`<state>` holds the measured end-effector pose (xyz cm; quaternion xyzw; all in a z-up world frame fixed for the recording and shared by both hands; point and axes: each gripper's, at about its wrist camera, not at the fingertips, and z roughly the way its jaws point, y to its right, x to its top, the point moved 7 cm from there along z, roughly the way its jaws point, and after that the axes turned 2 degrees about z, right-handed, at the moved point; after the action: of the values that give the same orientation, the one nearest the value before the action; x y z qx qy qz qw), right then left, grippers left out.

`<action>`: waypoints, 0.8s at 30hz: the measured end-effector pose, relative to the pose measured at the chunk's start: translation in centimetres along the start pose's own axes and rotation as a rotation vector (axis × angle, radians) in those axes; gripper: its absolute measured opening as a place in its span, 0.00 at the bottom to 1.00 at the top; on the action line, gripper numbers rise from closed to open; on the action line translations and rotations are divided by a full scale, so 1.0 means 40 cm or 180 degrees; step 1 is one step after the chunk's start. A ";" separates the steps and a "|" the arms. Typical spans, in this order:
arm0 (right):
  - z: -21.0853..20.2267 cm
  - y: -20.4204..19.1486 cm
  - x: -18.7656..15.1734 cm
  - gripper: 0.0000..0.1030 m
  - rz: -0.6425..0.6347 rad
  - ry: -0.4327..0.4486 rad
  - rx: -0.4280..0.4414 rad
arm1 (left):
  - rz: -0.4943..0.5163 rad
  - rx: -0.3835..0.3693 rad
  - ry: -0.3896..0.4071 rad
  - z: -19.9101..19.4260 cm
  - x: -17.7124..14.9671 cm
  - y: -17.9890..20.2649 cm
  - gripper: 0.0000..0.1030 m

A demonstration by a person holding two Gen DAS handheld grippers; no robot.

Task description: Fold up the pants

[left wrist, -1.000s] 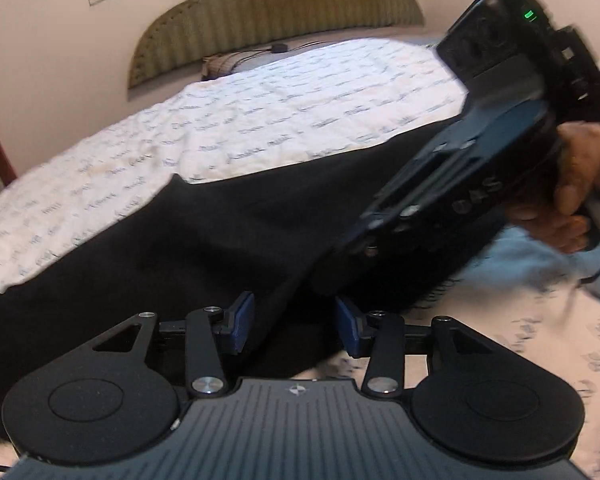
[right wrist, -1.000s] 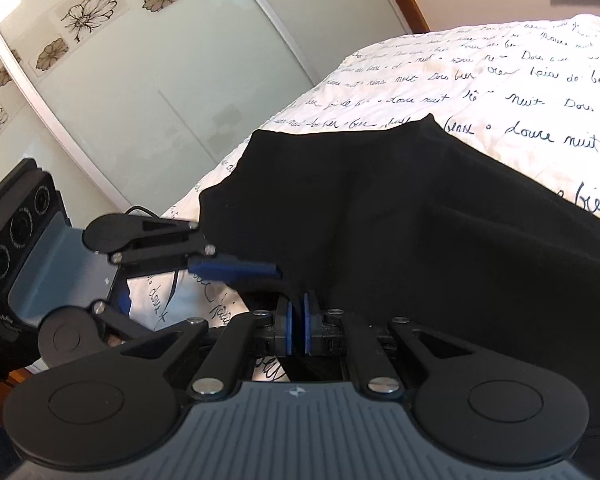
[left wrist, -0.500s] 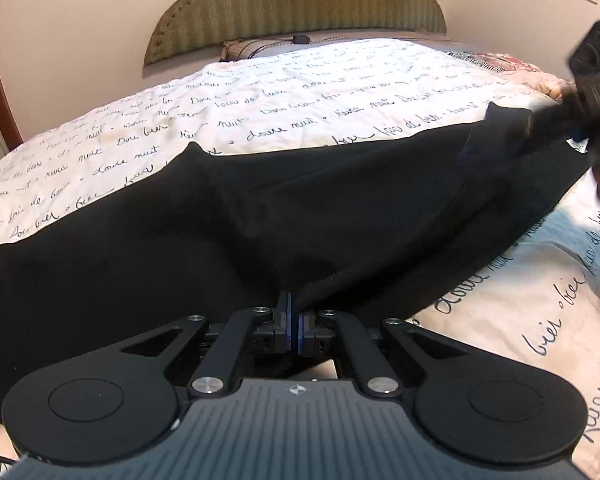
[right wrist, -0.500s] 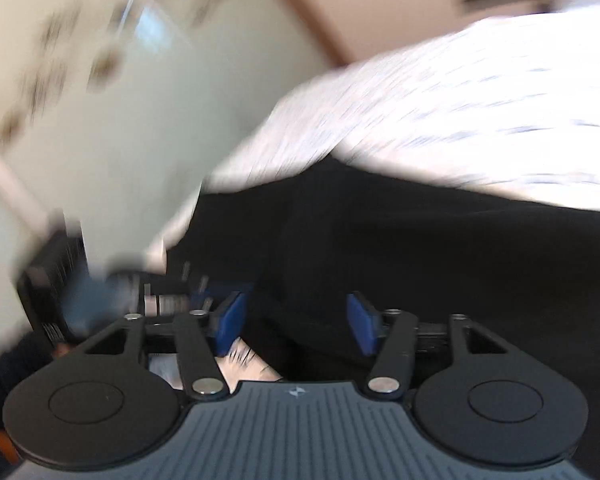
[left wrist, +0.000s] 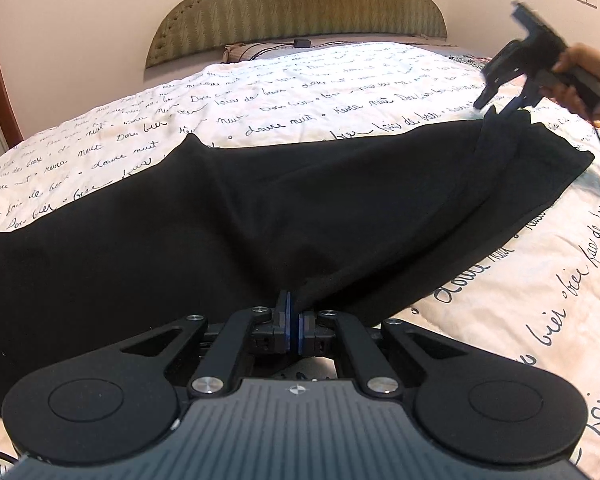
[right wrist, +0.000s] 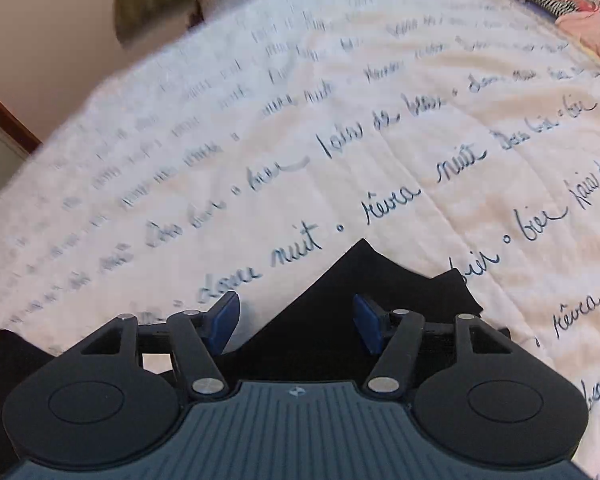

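Note:
Black pants [left wrist: 300, 208] lie spread lengthwise across the bed. In the left wrist view my left gripper [left wrist: 294, 320] is shut on the near edge of the fabric, pulling a small ridge up. Far right, a hand [left wrist: 580, 64] holds my right gripper [left wrist: 496, 106] over the pants' end, pointing down. In the blurred right wrist view the right gripper [right wrist: 296, 320] has its blue pads [right wrist: 224, 320] apart and its jaws are opening. A pointed corner of the pants [right wrist: 360, 280] lies under and between them, and the pads do not press on it.
The bedspread [left wrist: 340, 80] is white with dark script and stretches wide beyond the pants. An olive padded headboard [left wrist: 300, 4] stands at the far end with a cable and small black device below it. Patterned cloth [right wrist: 572, 4] lies at the bed's far right.
My left gripper has shut on the pants' near edge. The right gripper has opened, left its spot beside the left one and swung to the pants' far right end.

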<state>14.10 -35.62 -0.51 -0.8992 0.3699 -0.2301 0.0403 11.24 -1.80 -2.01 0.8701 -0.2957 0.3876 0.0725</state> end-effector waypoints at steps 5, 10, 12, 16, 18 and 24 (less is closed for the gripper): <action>0.048 -0.005 0.010 0.70 -0.0098 -0.0032 -0.0348 | 0.0051 -0.0035 0.0016 0.000 -0.005 -0.004 0.17; 0.039 -0.018 -0.015 0.54 -0.0232 0.0217 -0.0466 | 0.0032 -0.0078 0.0066 0.001 -0.011 -0.009 0.19; 0.020 0.002 -0.018 0.30 -0.0118 0.0304 -0.0426 | -0.0004 -0.0101 0.0077 0.001 -0.013 -0.012 0.19; 0.009 0.060 -0.024 0.11 0.0325 0.0334 -0.0114 | -0.0015 -0.0121 0.0090 0.000 -0.013 -0.016 0.19; 0.010 0.072 -0.019 0.08 0.0443 0.0393 -0.0034 | -0.0020 -0.0115 0.0093 -0.001 -0.015 -0.017 0.20; -0.029 0.083 -0.012 0.03 0.0692 0.0679 0.0208 | -0.0047 -0.0043 0.0093 -0.007 -0.016 -0.020 0.32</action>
<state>11.15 -37.58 -0.46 -0.8225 0.4596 -0.3305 0.0547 11.18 -0.76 -2.21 0.8660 -0.2907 0.3977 0.0855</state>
